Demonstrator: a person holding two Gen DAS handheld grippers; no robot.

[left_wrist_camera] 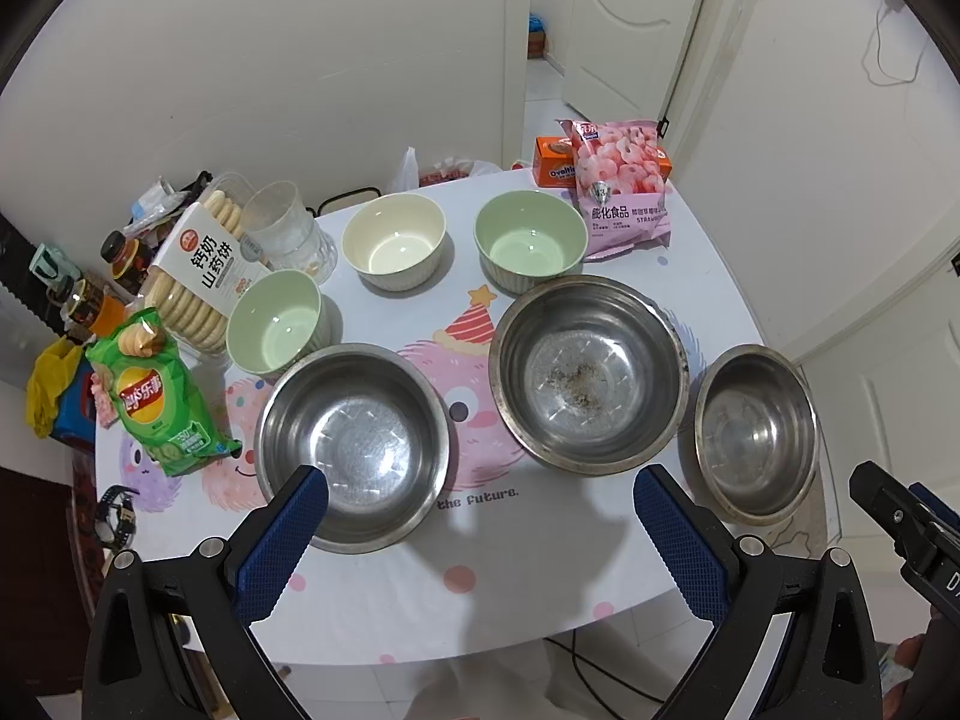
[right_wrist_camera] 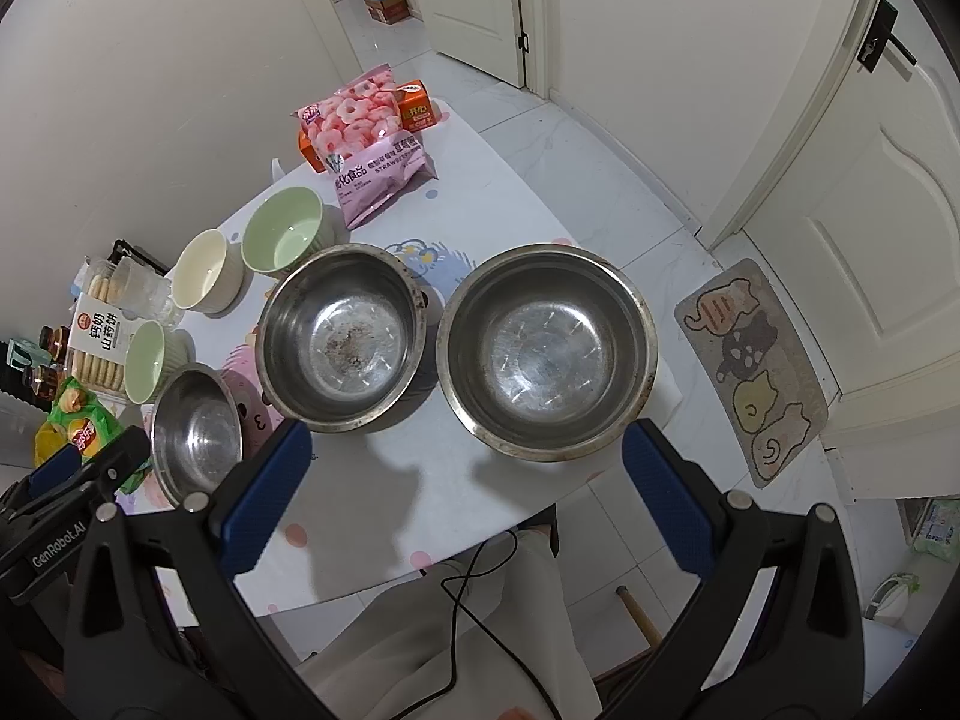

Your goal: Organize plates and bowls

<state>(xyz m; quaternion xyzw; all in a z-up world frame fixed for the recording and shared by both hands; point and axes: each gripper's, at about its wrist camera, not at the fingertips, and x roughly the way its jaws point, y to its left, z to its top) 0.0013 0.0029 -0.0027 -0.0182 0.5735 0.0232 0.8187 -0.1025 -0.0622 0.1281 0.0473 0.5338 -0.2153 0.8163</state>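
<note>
Both grippers hang above the near edge of the round table (left_wrist_camera: pixel 540 570) with nothing in them. The left gripper (left_wrist_camera: pixel 480 516) has its blue-padded fingers spread wide, and so does the right gripper (right_wrist_camera: pixel 467 462).

6 bowls sit on the cartoon-printed tablecloth, all upright and apart from each other. In front are 3 steel ones: the left steel bowl (left_wrist_camera: pixel 354 444), the middle steel bowl (left_wrist_camera: pixel 591 372) with brownish specks on its bottom, and the right steel bowl (left_wrist_camera: pixel 757 432) near the table's edge. Behind them are 3 ribbed ceramic ones: a green bowl (left_wrist_camera: pixel 276 324) at the left, a cream bowl (left_wrist_camera: pixel 394 240) in the middle and another green bowl (left_wrist_camera: pixel 529 240) just in front of a pink snack bag (left_wrist_camera: pixel 621 192).

A green chip bag (left_wrist_camera: pixel 159 396) and a biscuit pack (left_wrist_camera: pixel 201 264) lie on the left side.
</note>
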